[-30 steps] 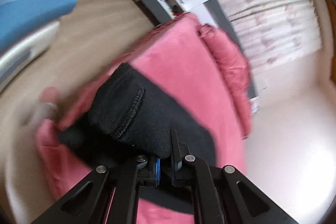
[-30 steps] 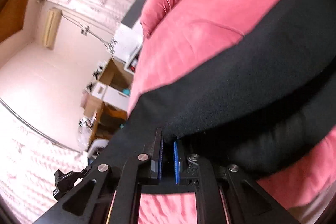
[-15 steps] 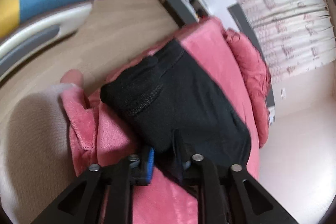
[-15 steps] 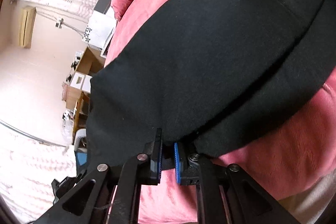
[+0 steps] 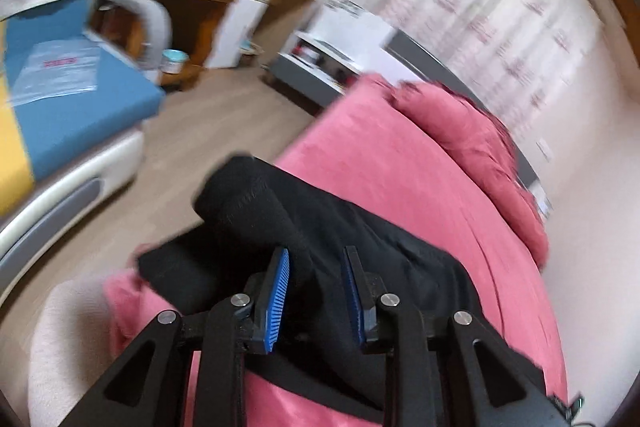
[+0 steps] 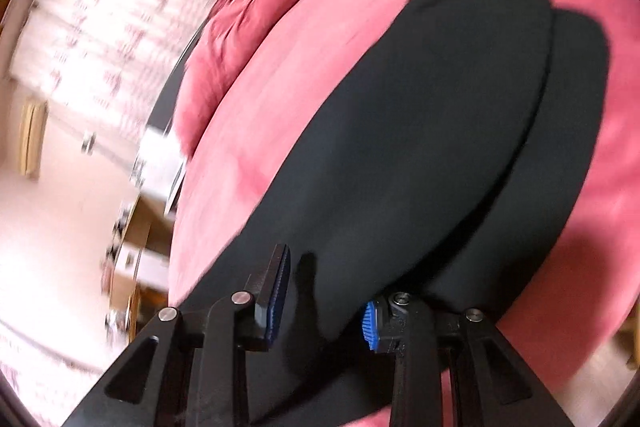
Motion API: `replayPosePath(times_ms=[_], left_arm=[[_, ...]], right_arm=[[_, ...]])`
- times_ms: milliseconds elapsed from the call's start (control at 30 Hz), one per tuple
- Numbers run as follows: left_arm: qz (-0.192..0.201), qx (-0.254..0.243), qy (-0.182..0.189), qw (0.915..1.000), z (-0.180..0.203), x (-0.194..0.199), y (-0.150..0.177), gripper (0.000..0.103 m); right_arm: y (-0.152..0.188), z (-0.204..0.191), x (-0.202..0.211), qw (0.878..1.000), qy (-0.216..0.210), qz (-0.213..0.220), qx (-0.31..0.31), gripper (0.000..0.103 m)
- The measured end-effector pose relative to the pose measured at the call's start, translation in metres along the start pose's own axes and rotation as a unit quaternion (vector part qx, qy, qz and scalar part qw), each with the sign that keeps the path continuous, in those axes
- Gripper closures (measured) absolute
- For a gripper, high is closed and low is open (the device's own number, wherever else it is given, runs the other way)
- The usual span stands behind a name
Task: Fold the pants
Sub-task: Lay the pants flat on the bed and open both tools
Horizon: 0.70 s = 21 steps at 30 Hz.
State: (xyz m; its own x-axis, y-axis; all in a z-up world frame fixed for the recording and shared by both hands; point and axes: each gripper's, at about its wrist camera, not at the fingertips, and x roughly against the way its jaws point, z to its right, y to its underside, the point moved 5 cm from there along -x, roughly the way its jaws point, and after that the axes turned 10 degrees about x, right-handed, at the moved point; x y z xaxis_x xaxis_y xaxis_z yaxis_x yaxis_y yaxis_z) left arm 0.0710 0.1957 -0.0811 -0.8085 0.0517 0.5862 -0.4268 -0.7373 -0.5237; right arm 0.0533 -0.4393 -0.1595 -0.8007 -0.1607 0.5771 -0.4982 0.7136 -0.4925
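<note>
Black pants (image 5: 304,227) lie folded across the near edge of a pink bed (image 5: 400,171). In the right wrist view the pants (image 6: 420,147) lie in two stacked layers that stretch away over the bed (image 6: 320,39). My left gripper (image 5: 316,275) is open, its blue pads apart, just above the bunched waistband end. My right gripper (image 6: 324,291) is open over the near edge of the pants; the fabric covers its right fingertip. Neither holds the fabric.
A crumpled pink duvet (image 5: 480,143) lies at the head of the bed. A blue mattress (image 5: 72,99) on a white frame stands left across a wood floor (image 5: 192,131). A desk, white cabinets and curtains (image 5: 500,19) are at the back.
Both grippers were shut on the pants and have opened and let go. The pants now lie flat on the bed, and both grippers have drawn back slightly.
</note>
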Motion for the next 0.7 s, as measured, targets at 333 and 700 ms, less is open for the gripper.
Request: replayPosePath(times_ms=[333, 700], left_arm=[[0.058, 0.08, -0.078, 0.992, -0.051, 0.029, -0.019, 0.076], [-0.178, -0.164, 0.055, 0.9688, 0.074, -0.082, 0.094, 0.076]], right_arm=[[-0.078, 0.099, 0.023, 0.992, 0.062, 0.06, -0.09, 0.09], [-0.08, 0.086, 0.09, 0.991, 0.089, 0.1, -0.016, 0.095]])
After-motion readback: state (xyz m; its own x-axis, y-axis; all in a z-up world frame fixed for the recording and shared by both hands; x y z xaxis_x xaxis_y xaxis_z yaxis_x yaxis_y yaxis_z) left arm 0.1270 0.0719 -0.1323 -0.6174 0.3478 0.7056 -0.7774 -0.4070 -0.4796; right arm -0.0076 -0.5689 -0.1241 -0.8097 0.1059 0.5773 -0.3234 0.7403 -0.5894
